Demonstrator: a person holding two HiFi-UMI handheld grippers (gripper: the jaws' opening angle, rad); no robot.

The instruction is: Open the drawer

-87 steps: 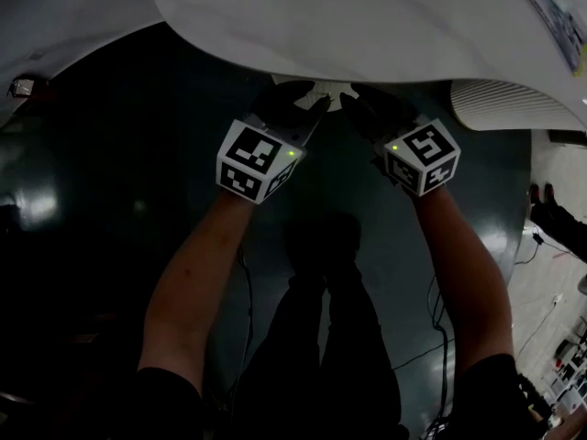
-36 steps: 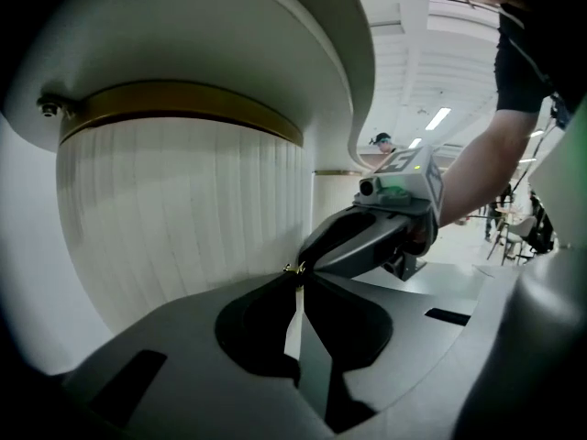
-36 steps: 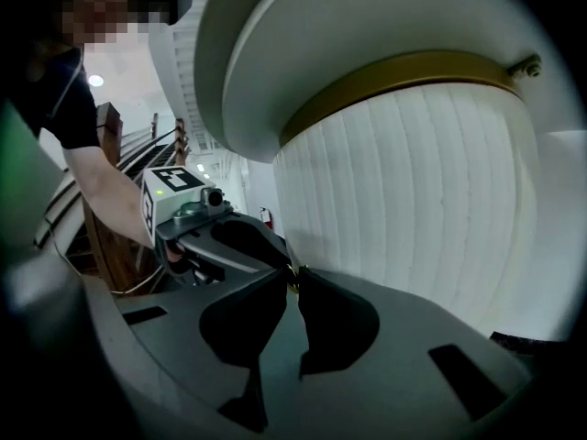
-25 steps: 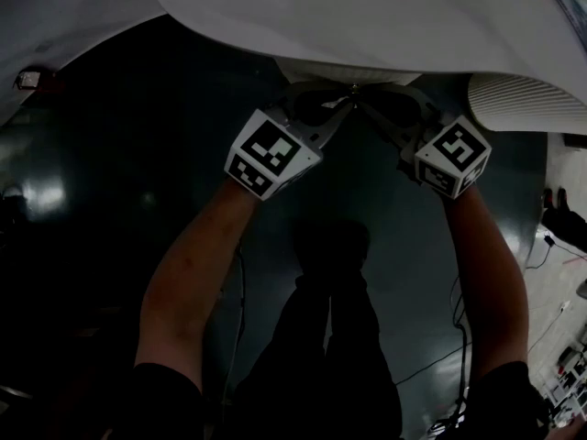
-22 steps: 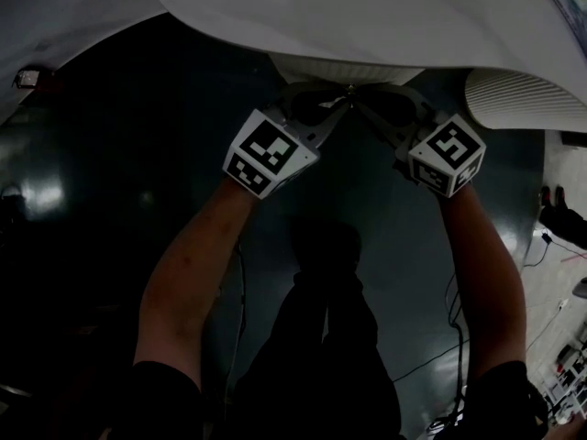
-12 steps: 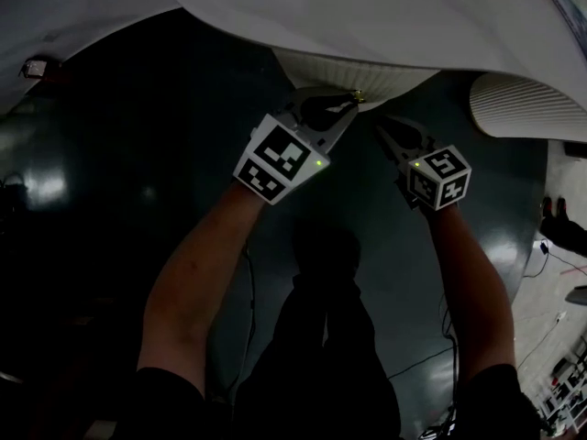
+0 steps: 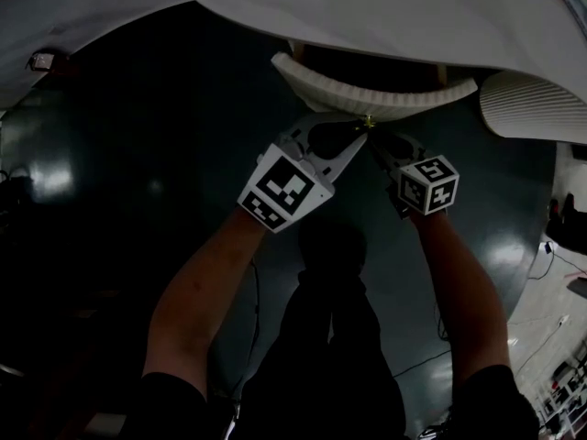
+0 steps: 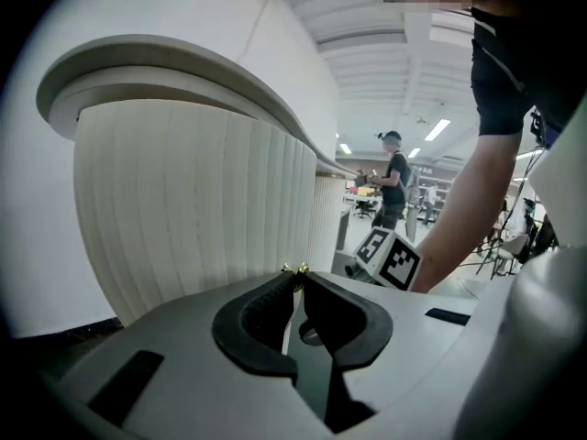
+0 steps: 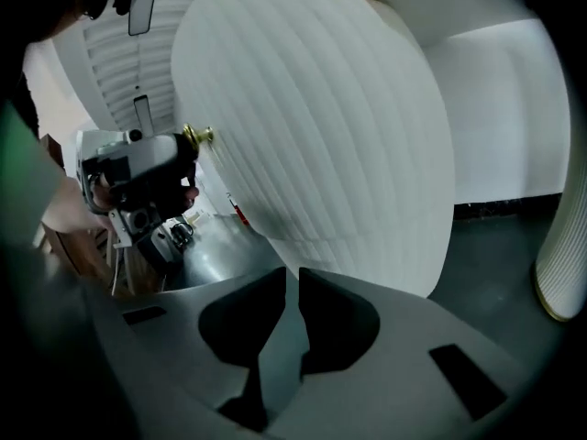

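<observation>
Two tools meet at the ribbed white drawer (image 7: 323, 78), which juts out from under the white table's (image 7: 367, 16) near edge: the left tool (image 7: 360, 128) is clamped on its small brass knob (image 7: 368, 122), while the right tool (image 7: 378, 141) sits just beside it, jaws narrowed almost together, holding nothing.

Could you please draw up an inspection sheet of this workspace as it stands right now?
Surface: white tabletop above a dark glossy floor.
Job's things: drawer with a ribbed white front, standing partly out from under the tabletop; brass knob on its front.
Clutter: nothing seen.
Grippers: left gripper shut on the knob; right gripper jaws together, empty, beside the drawer front.
Cables: thin cable on the floor.
Surroundings: a person standing in the background.
</observation>
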